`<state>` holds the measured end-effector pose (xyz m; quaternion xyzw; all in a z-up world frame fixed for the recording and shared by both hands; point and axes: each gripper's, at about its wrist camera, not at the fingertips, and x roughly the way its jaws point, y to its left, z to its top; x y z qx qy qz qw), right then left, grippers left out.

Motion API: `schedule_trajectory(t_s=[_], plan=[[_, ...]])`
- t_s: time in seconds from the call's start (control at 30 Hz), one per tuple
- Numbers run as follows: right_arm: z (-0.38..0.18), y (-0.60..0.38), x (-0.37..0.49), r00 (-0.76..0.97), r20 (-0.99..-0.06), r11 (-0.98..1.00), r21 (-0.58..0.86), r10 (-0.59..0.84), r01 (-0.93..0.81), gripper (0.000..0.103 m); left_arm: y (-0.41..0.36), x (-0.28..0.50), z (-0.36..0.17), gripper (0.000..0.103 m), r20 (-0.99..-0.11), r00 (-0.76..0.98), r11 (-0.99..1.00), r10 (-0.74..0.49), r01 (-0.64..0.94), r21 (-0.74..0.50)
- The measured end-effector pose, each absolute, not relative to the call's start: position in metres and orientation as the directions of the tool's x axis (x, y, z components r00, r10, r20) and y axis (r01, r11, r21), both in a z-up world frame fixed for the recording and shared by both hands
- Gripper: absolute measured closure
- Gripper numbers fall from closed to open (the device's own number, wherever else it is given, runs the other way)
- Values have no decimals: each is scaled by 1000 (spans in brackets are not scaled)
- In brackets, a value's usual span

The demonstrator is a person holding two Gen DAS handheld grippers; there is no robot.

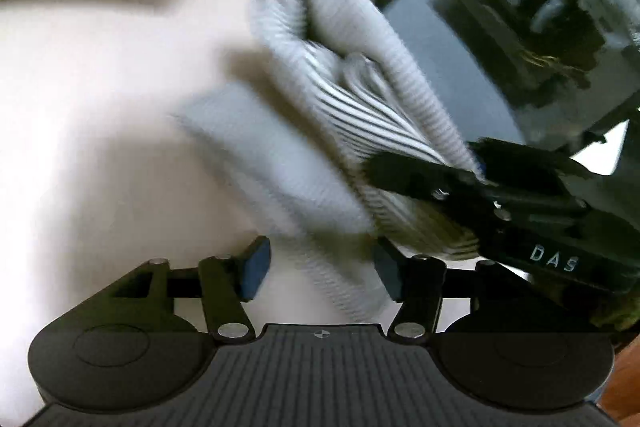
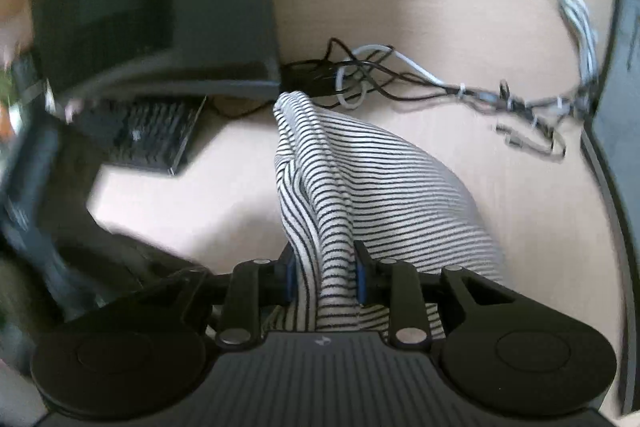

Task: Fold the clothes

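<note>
A white garment with thin black stripes rises in a bunched ridge off the pale table. My right gripper is shut on a gathered fold of it, blue pads pressing from both sides. In the left wrist view the same garment stretches diagonally, blurred, up to the right gripper, which clamps it at the right. My left gripper is open. A strip of the striped cloth runs down between its blue pads without either pad touching it.
A dark monitor stands close behind the garment. In the right wrist view, a dark box-like device, a black keyboard and tangled black and white cables lie at the far side. A dark panel borders the right.
</note>
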<state>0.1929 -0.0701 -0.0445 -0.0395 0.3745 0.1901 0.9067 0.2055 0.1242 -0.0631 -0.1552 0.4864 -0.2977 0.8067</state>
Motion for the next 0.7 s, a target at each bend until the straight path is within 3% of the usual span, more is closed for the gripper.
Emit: schedule_trajectory(t_s=[0.07, 0.2, 0.33, 0.4, 0.5, 0.6, 0.7], plan=[[-54, -56, 182, 666, -698, 914, -39, 264, -404, 75, 142, 206, -54, 42, -699, 406, 809, -588, 291, -511], [-77, -24, 158, 715, -678, 850, -264, 172, -455, 72, 162, 212, -23, 44, -628, 527, 811, -572, 247, -531], [-87, -6, 149, 742, -661, 805, -378, 111, -457, 65, 142, 214, 17, 43, -475, 550, 715, -687, 395, -577], [-90, -1, 148, 749, -655, 790, -409, 95, -457, 60, 119, 224, 20, 41, -438, 510, 663, -740, 445, -602], [-85, -10, 150, 740, -660, 803, -368, 128, -468, 50, 97, 240, -5, 44, -503, 475, 688, -722, 420, -591], [-58, -38, 148, 716, -661, 857, -215, 225, -469, 47, 91, 255, -42, 46, -590, 436, 732, -680, 348, -586], [-23, -75, 142, 724, -615, 898, -57, 313, -437, 48, 87, 258, -52, 46, -590, 436, 731, -679, 336, -594]])
